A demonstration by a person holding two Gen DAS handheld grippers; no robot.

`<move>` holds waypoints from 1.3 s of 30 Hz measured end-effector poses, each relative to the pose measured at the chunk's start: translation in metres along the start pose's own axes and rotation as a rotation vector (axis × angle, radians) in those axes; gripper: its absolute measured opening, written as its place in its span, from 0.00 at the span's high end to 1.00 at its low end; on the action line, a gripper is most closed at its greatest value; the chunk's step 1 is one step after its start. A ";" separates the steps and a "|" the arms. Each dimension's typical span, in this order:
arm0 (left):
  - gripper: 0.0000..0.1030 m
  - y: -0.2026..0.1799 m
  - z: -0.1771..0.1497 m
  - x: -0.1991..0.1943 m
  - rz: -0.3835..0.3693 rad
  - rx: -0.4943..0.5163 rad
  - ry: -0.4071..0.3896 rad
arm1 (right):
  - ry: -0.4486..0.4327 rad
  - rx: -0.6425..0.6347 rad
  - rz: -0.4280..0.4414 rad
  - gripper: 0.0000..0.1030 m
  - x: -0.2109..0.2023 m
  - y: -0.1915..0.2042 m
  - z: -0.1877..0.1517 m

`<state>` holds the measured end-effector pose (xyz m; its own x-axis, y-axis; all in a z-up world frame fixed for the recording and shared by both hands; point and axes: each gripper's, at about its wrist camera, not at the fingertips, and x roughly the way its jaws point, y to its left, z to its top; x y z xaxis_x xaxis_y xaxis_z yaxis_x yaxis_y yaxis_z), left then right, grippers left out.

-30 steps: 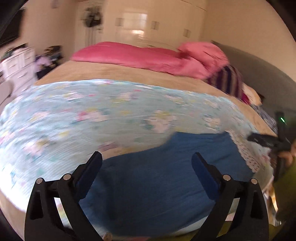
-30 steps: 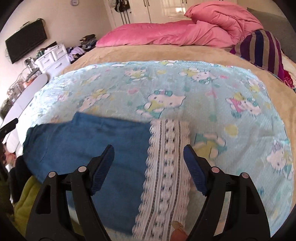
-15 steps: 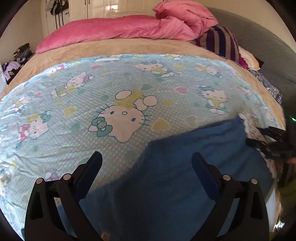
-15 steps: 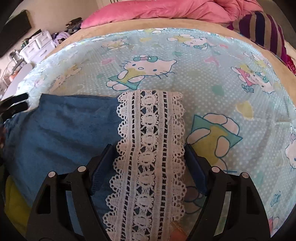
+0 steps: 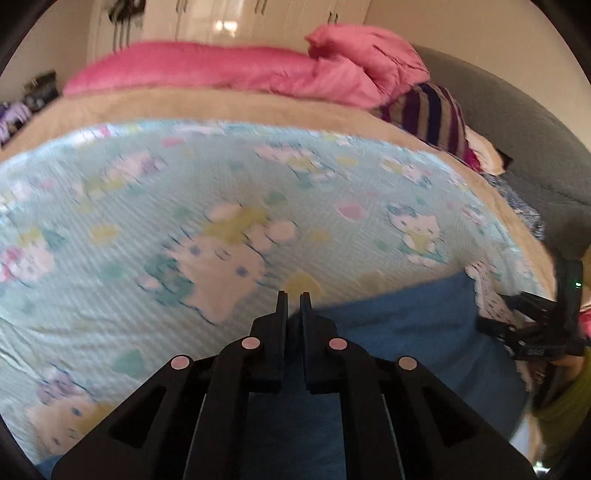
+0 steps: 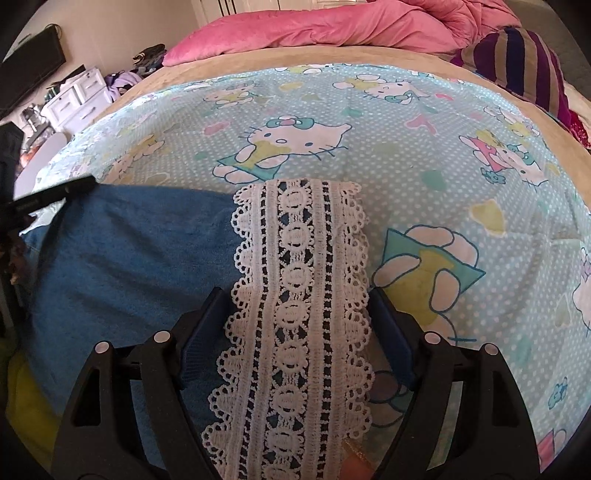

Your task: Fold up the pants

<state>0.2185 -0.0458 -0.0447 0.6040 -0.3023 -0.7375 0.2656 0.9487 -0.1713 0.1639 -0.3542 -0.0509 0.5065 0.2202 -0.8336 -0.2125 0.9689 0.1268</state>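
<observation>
The left gripper (image 5: pixel 293 295) has its two fingers drawn together to a thin slit, right at the corner of the blue pants (image 5: pixel 399 325) where the edge meets the bed; it looks pinched on that corner, though the motion blur keeps me from seeing fabric between the tips. Over on the other side, the right gripper (image 6: pixel 299 310) stands with its jaws wide apart, one blue pad on each side of the white lace trim (image 6: pixel 299 295), which runs straight up the gap between them (straddling, not clamping). I'd say that is why both tools sit at opposite ends: one hand takes one end, the other lines up on the lace hem, so the cloth can be lifted evenly and laid over on itself.

The pants lie flat at the near edge of the Hello Kitty sheet (image 6: pixel 424 155), spread sideways between the two grippers, no fold made yet by the look of it. Beyond, the pink duvet (image 6: pixel 332 29) and a striped cushion (image 6: pixel 524 62) sit well apart at the head of the bed.

Now the change: half a second ago the left fingers were spread wide over the blue cloth, and they have snapped shut since. The right gripper has barely shifted, same straddle over the lace.
</observation>
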 end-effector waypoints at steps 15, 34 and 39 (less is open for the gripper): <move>0.54 0.016 -0.019 -0.058 -0.044 -0.091 -0.127 | -0.022 0.152 0.124 0.29 -0.017 -0.044 0.053; 0.40 -0.003 -0.051 -0.008 0.012 -0.031 0.032 | -0.057 -0.019 0.137 0.85 0.004 -0.025 0.059; 0.40 0.000 -0.051 -0.005 0.000 -0.042 0.037 | -0.004 -0.025 0.074 0.78 0.025 -0.028 0.053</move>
<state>0.1769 -0.0400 -0.0745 0.5753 -0.2996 -0.7611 0.2336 0.9519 -0.1981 0.2269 -0.3694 -0.0466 0.4919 0.2919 -0.8203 -0.2708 0.9467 0.1745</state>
